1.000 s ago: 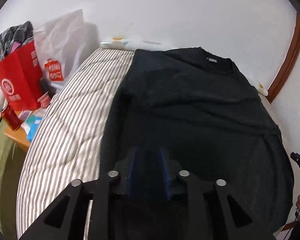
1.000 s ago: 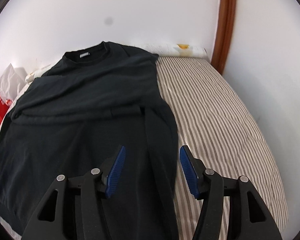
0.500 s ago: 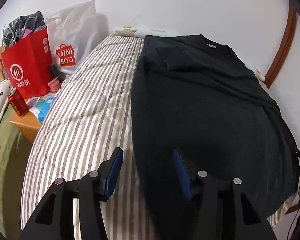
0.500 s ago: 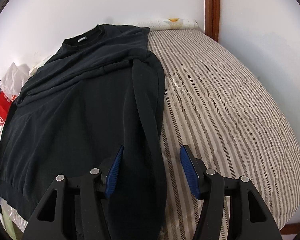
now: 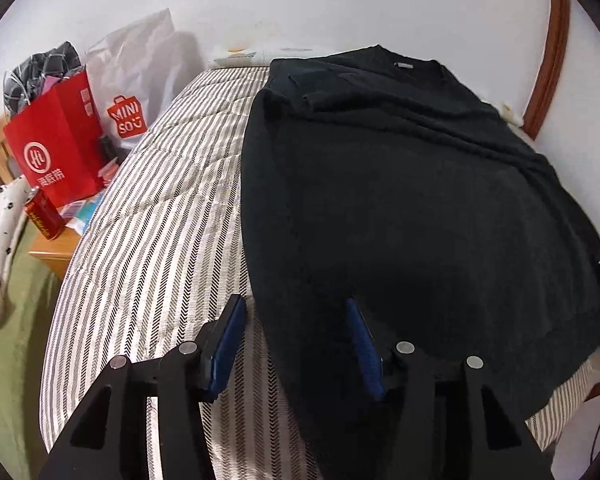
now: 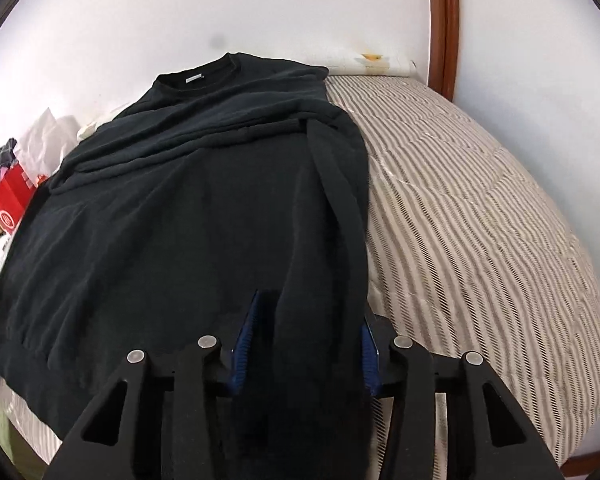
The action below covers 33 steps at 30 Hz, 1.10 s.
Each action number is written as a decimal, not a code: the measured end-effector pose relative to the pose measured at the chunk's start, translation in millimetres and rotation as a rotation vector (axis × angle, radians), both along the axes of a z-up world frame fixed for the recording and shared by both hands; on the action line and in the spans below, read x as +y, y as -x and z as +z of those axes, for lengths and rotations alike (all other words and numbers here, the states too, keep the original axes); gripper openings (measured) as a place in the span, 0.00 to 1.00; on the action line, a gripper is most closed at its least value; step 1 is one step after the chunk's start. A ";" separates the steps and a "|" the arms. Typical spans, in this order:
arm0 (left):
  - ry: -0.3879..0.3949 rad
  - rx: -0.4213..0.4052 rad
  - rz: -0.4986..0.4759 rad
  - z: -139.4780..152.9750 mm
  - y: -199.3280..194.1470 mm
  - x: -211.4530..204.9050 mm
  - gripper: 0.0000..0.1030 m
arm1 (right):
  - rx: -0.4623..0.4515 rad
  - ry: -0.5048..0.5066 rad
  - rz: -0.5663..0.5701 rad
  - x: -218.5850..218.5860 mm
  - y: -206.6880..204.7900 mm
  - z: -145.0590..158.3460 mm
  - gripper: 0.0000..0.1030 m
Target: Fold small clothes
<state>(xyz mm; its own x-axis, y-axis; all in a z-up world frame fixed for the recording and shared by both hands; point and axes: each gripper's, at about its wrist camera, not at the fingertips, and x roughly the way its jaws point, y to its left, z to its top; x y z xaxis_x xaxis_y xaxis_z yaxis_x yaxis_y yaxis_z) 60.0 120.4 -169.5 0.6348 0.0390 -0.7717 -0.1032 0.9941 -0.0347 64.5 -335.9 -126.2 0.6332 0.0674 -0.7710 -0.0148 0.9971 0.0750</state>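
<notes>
A black sweater (image 5: 400, 200) lies flat on the striped bed (image 5: 160, 240), collar at the far end and sleeves folded across the chest. My left gripper (image 5: 296, 344) is low over the near left corner. Its jaws are closing, the sweater's left edge lies between the blue pads, and neither pad presses on it. In the right wrist view the sweater (image 6: 180, 220) has a long fold along its right side. My right gripper (image 6: 306, 344) straddles the near end of that fold. Its jaws are closing and the bunched fabric fills most of the gap.
A red paper bag (image 5: 56, 152), a white shopping bag (image 5: 136, 92) and a red can (image 5: 44, 216) stand on a wooden bedside table (image 5: 56, 252) to the left. A white wall backs the bed. A brown wooden frame (image 6: 444, 20) rises at the far right. Bare striped cover (image 6: 480, 220) lies right of the sweater.
Both grippers drew back and down toward the sweater's near end. The left one went from nearly shut on dark fabric to wide jaws. The right jaws narrowed around the side fold.
</notes>
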 end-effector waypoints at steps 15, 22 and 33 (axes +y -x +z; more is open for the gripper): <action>0.127 -0.062 0.054 15.0 17.7 4.3 0.08 | -0.006 -0.082 -0.016 -8.0 -2.3 25.2 0.09; 0.155 -0.104 0.024 30.5 40.8 8.8 0.07 | -0.054 -0.101 -0.005 -12.1 19.4 48.3 0.09; 0.246 -0.155 0.031 43.1 43.7 15.2 0.08 | -0.083 -0.151 -0.025 -15.4 23.8 64.4 0.09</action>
<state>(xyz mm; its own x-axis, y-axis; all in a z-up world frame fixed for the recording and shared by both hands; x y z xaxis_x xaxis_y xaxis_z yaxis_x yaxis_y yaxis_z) 16.3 135.6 -126.4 0.7472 -0.1160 -0.6544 -0.1082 0.9503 -0.2919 40.7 -351.4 -61.7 0.6973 0.1621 -0.6982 -0.0027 0.9747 0.2236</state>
